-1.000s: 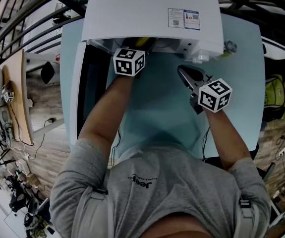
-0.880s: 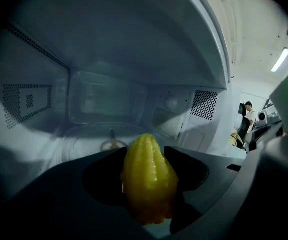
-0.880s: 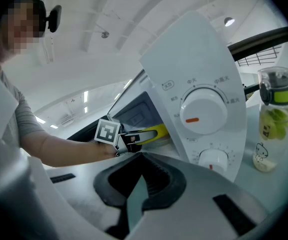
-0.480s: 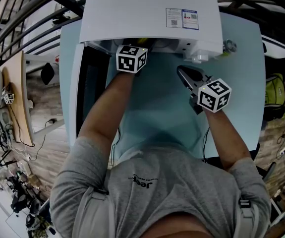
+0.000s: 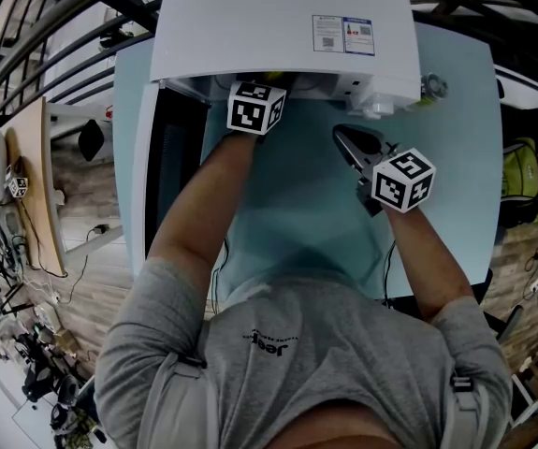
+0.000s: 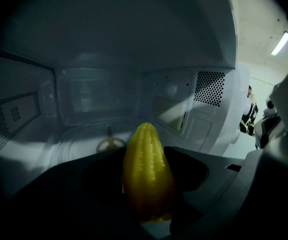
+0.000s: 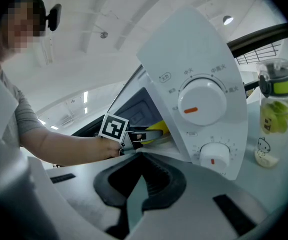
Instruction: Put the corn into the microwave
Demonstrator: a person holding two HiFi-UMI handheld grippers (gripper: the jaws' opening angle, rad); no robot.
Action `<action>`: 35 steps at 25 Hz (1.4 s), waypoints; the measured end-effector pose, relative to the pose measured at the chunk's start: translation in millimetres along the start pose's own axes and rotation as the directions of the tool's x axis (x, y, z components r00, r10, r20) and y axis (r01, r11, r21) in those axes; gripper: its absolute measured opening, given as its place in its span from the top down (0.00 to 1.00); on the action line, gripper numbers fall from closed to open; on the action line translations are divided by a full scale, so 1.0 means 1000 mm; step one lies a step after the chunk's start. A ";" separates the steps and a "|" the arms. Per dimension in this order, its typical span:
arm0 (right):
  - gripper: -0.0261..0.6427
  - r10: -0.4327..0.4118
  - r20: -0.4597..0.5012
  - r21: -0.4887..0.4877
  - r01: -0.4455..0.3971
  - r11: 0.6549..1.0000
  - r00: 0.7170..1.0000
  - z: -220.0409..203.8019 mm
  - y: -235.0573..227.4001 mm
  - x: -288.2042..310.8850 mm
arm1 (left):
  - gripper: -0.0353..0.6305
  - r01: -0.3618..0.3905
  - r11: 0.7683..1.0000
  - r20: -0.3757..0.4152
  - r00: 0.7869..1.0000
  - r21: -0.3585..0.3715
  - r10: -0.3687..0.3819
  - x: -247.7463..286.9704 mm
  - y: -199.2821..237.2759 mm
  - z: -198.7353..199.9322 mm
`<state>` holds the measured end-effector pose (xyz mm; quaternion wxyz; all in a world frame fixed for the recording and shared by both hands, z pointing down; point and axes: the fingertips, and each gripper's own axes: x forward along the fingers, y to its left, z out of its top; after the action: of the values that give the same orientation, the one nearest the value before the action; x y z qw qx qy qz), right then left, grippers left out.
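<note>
Presently, entries by view.

**Head view.** White microwave (image 5: 278, 26) at top centre on a pale blue table (image 5: 297, 223), its door (image 5: 170, 157) swung open at left. The left gripper (image 5: 256, 108) shows only its marker cube at the cavity mouth, with the jaws hidden under the casing. The right gripper (image 5: 348, 140) is right of centre over the table, near the microwave's front.
Risk: that door stands beside the left forearm, so a careless pull-back could knock it.

**Left gripper view.** The jaws are clamped on the corn (image 6: 148, 159), a yellow cob at lower centre with its tip pointing into the cavity. It is inside the microwave, above the glass turntable (image 6: 78, 141). The dim light leaves it unclear whether the cob touches the plate; it probably does not.
Risk: released from height, a round cob on smooth glass could roll toward the open front. Pushed further in, its tip could strike the back wall.

**Right gripper view.** The jaws are together at the tips with nothing between them. The upper dial (image 7: 199, 104) and lower dial (image 7: 213, 156) are right of centre, and a bottle (image 7: 276, 101) is at far right.
Risk: a drift rightward could nudge a dial or the bottle.
</note>
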<state>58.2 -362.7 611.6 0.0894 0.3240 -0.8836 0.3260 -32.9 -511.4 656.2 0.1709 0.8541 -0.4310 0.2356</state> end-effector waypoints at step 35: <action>0.93 -0.008 0.009 -0.020 0.009 1.000 1.000 0.008 0.008 -0.011 | 0.45 -0.103 0.994 -0.142 0.984 0.041 0.108 0.008 0.017 -0.010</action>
<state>62.3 -357.2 597.4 0.0899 0.3284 -0.8858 0.3154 -45.6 -521.5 670.6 0.1744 0.8135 -0.4583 0.3127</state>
